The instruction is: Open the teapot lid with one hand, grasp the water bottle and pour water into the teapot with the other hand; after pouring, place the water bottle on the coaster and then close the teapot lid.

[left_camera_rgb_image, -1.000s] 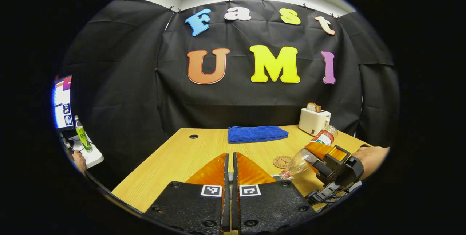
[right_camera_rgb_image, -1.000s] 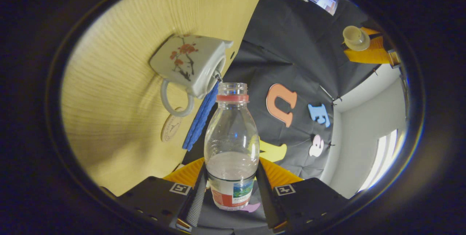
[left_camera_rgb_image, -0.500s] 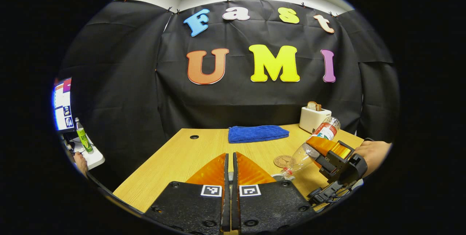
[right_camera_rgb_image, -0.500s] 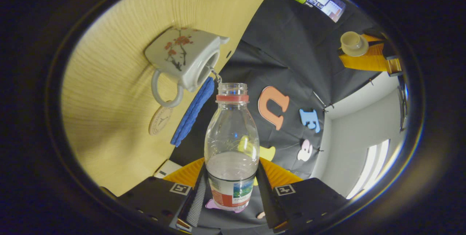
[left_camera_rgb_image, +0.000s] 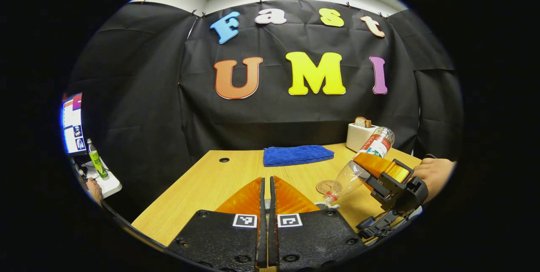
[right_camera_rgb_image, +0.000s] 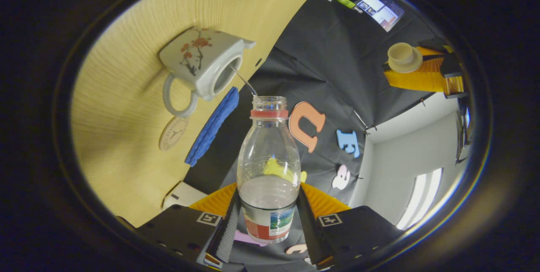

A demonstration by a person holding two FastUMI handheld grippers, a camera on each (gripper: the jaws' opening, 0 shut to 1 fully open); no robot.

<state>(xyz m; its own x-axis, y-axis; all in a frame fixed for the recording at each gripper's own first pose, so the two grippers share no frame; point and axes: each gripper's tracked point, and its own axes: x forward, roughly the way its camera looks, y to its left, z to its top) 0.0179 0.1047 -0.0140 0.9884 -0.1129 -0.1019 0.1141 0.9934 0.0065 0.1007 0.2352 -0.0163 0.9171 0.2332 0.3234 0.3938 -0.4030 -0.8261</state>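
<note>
— What was in the containers at that moment?

— The water bottle (right_camera_rgb_image: 268, 166) was clamped between both fingers of the right gripper (right_camera_rgb_image: 268, 217), tipped mouth-down toward the teapot (right_camera_rgb_image: 198, 63). It was uncapped, with a red ring at the neck, mostly clear, with a little water pooled near the label end. A thin stream ran from its mouth into the teapot's round open top. How full the teapot was, I could not tell.

— And the teapot itself?

— White, squarish, painted with a red blossom branch, a loop handle on one side and a short spout on the other. It stood on the wooden table (right_camera_rgb_image: 139, 145). Its lid (right_camera_rgb_image: 404, 56) was off and held well away from it, in the left gripper (right_camera_rgb_image: 422, 76), as seen in the right gripper view.

— How did the left gripper's jaws stand?

— In the left gripper view the left gripper's fingers (left_camera_rgb_image: 249, 198) were drawn almost together, with only a narrow slit between them. The lid itself was hidden there, so from that side I could not see the grip.

— What else lay around?

— A round coaster (left_camera_rgb_image: 326, 186) lay bare on the table near the teapot's handle, just beside the bottle's mouth in the left gripper view. Behind it lay a folded blue cloth (left_camera_rgb_image: 297, 154), and at the far right corner a white toaster (left_camera_rgb_image: 359, 136) with a slice of bread standing in it. A hand (left_camera_rgb_image: 434, 173) held the right gripper at the table's right edge. Nothing stood between the bottle and the teapot's opening.
</note>
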